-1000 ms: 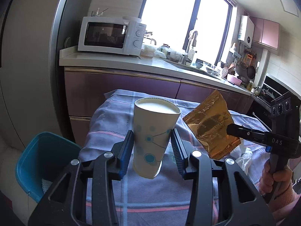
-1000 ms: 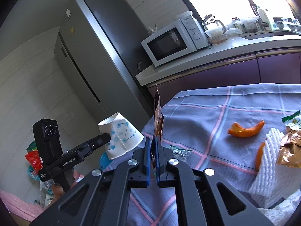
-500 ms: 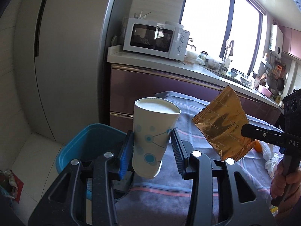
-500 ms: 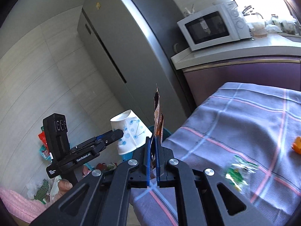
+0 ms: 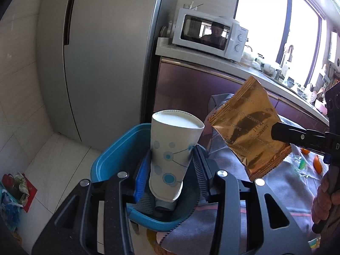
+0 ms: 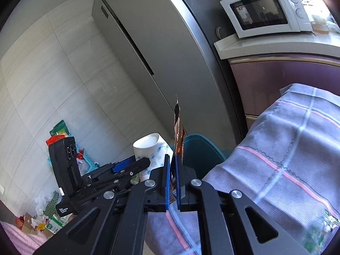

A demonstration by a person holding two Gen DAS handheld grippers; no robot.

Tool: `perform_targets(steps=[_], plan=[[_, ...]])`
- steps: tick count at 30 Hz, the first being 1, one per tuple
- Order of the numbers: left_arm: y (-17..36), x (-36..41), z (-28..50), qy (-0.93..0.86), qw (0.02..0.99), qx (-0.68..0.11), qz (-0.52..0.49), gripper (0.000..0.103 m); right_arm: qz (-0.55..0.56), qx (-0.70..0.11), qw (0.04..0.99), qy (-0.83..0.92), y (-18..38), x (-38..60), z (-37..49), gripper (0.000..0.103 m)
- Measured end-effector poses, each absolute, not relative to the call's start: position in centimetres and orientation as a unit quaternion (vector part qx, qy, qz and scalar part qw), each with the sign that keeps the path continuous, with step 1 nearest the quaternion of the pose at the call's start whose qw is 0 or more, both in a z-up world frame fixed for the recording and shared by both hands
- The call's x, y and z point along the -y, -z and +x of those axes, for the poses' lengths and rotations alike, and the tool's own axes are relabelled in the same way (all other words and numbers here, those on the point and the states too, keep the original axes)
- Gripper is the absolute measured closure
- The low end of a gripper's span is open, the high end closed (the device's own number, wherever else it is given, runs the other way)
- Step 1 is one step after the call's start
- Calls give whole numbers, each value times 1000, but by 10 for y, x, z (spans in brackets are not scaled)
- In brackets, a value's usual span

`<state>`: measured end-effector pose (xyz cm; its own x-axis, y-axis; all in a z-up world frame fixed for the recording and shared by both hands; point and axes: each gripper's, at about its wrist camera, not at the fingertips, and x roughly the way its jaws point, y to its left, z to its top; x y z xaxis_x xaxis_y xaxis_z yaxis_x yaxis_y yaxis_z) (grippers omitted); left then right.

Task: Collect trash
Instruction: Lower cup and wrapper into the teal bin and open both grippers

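Observation:
My left gripper (image 5: pixel 171 163) is shut on a white paper cup with blue dots (image 5: pixel 170 155) and holds it over the blue trash bin (image 5: pixel 110 155). The cup (image 6: pixel 148 148) and left gripper (image 6: pixel 146 162) also show in the right wrist view. My right gripper (image 6: pixel 173 167) is shut on a gold snack wrapper (image 6: pixel 177 136), seen edge-on. In the left wrist view the wrapper (image 5: pixel 248 133) hangs in the air to the right of the cup, near the bin's table-side edge.
A table with a grey checked cloth (image 6: pixel 286 159) stands right of the bin (image 6: pixel 199 146), with orange peel (image 5: pixel 316 163) and clear wrappers (image 6: pixel 318 229) on it. A grey fridge (image 5: pixel 102 53), a counter with a microwave (image 5: pixel 210 36), and floor clutter (image 6: pixel 55 210) lie around.
Both grippers have swung left from over the table to the blue bin, carrying the cup and the wrapper. The cup now hangs over the bin's opening.

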<state>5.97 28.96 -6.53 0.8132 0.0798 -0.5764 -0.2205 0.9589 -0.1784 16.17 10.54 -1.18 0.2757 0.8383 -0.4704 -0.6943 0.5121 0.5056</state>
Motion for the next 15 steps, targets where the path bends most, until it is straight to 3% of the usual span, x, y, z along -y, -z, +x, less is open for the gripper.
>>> perform_targets(steps=[15], plan=[[105, -305, 90, -103, 924, -339, -144, 62, 75, -422, 772, -469, 48, -161, 195, 99]])
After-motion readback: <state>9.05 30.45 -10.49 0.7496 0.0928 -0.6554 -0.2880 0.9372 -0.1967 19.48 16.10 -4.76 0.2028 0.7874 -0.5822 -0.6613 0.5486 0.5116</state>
